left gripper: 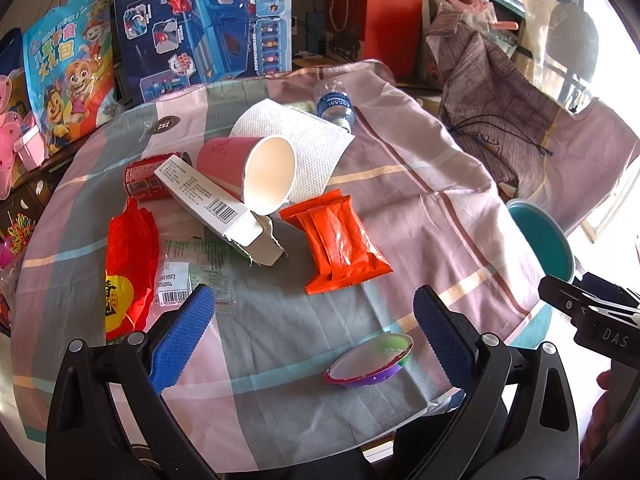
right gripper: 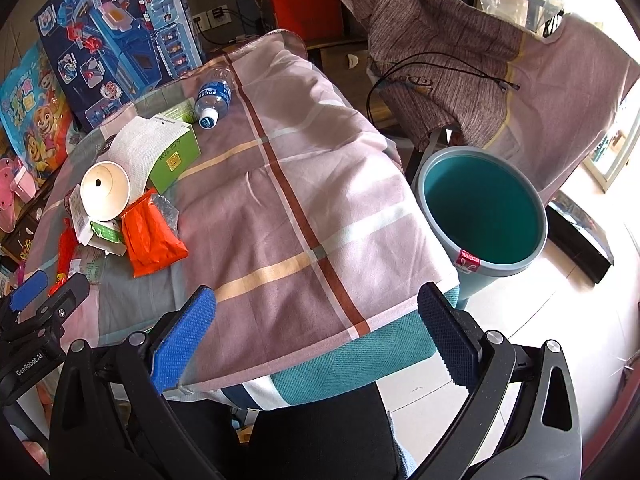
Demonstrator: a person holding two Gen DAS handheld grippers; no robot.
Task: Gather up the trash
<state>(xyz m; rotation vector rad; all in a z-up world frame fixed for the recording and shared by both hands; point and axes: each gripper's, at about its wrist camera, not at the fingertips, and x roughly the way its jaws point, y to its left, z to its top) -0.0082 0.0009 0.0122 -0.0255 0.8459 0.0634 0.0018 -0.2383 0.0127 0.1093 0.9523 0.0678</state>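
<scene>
Trash lies on a table under a checked cloth (left gripper: 420, 184): an orange wrapper (left gripper: 340, 240), a tipped pink paper cup (left gripper: 256, 172), a white carton (left gripper: 216, 204), a red can (left gripper: 144, 176), a red bag (left gripper: 128, 260), a paper towel (left gripper: 296, 136), a water bottle (left gripper: 334, 102) and a purple jelly cup (left gripper: 370, 360). My left gripper (left gripper: 312, 336) hangs open over the near edge, with the jelly cup between its fingers but untouched. My right gripper (right gripper: 316, 332) is open over the table's right corner, empty. A teal bin (right gripper: 484, 216) stands on the floor to the right.
A green box (right gripper: 176, 152) lies under the paper towel. Toy boxes (left gripper: 200, 20) and a cartoon bag (left gripper: 68, 68) stand behind the table. A chair draped with a purple garment (right gripper: 440, 60) and a cable sits beyond the bin. Pale floor (right gripper: 560, 300) lies right.
</scene>
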